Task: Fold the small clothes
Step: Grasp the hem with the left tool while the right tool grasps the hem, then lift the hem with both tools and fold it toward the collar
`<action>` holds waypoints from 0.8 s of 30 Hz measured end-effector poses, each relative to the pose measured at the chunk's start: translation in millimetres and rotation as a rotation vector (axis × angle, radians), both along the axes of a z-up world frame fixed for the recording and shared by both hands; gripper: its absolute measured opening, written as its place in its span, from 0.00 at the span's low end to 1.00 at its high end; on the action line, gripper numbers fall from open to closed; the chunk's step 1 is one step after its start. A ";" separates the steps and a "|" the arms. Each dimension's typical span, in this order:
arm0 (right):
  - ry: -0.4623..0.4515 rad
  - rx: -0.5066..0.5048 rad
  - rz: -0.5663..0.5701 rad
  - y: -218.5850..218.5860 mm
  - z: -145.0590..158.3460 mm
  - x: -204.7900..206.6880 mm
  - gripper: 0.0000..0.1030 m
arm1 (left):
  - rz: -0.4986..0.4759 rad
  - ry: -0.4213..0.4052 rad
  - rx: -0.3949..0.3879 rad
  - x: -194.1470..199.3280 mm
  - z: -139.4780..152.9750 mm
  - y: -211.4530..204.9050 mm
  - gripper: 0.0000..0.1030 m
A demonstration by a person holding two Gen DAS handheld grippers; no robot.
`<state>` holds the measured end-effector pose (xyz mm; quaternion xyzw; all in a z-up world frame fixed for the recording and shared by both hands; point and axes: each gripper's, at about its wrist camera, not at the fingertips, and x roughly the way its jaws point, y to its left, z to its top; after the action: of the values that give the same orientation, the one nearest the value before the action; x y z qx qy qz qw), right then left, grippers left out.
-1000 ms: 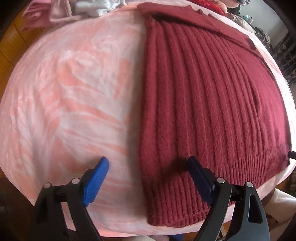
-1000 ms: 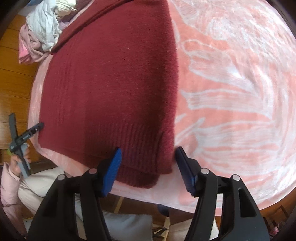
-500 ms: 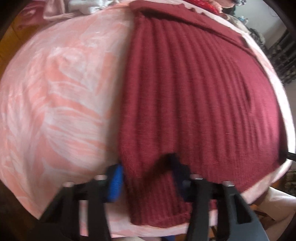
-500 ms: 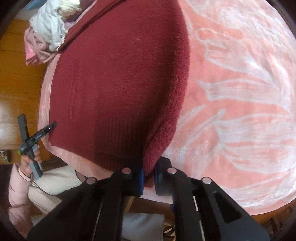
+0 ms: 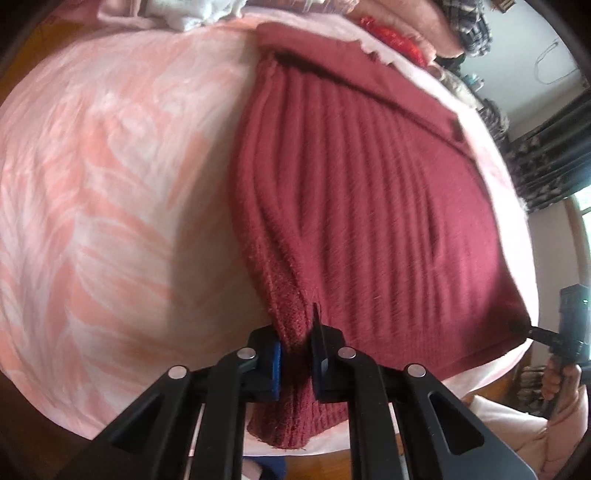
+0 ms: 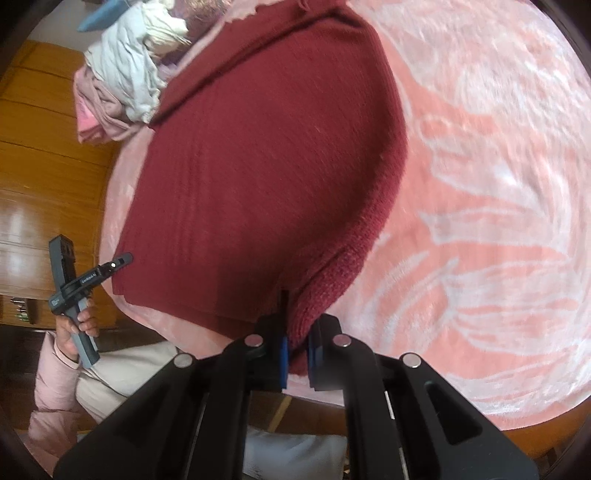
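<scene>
A dark red ribbed knit sweater (image 5: 369,192) lies flat on a pink-and-white patterned blanket (image 5: 110,177). My left gripper (image 5: 295,365) is shut on the sweater's near left hem corner, with the knit bunched between the blue pads. In the right wrist view the same sweater (image 6: 258,166) fills the left half. My right gripper (image 6: 297,354) is shut on its near right hem corner and lifts the edge a little. The left gripper also shows in the right wrist view (image 6: 122,260), and the right gripper shows at the right edge of the left wrist view (image 5: 517,326).
A pile of pale and pink clothes (image 6: 125,85) lies at the blanket's far end beside the sweater's top. More clothes, red and plaid, (image 5: 436,33) are stacked at the far end. Wooden floor (image 6: 33,177) lies beyond the blanket (image 6: 480,206) edge.
Both grippers moved onto the sweater's bottom corners and closed on them. The right shut first, the left after. The gripped edges now rise slightly off the blanket.
</scene>
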<state>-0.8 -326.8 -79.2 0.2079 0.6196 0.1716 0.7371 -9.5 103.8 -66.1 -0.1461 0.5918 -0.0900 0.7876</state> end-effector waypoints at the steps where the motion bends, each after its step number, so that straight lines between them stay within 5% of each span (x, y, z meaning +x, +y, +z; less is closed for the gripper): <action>1: -0.006 0.006 -0.004 0.3 2.2 1.3 0.06 | 0.000 -0.006 -0.007 0.7 3.3 -0.2 0.11; 11: -0.041 0.025 -0.075 -9.7 22.6 27.0 0.06 | 0.088 -0.030 -0.060 31.9 19.8 -0.2 0.11; 24: -0.025 0.018 -0.151 -16.7 37.4 70.4 0.06 | 0.167 -0.030 -0.030 83.0 28.4 -7.0 0.11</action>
<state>69.6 -343.5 -41.8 0.2584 0.5915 0.1234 0.7537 73.4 96.8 -37.8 -0.2054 0.5641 -0.0350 0.7990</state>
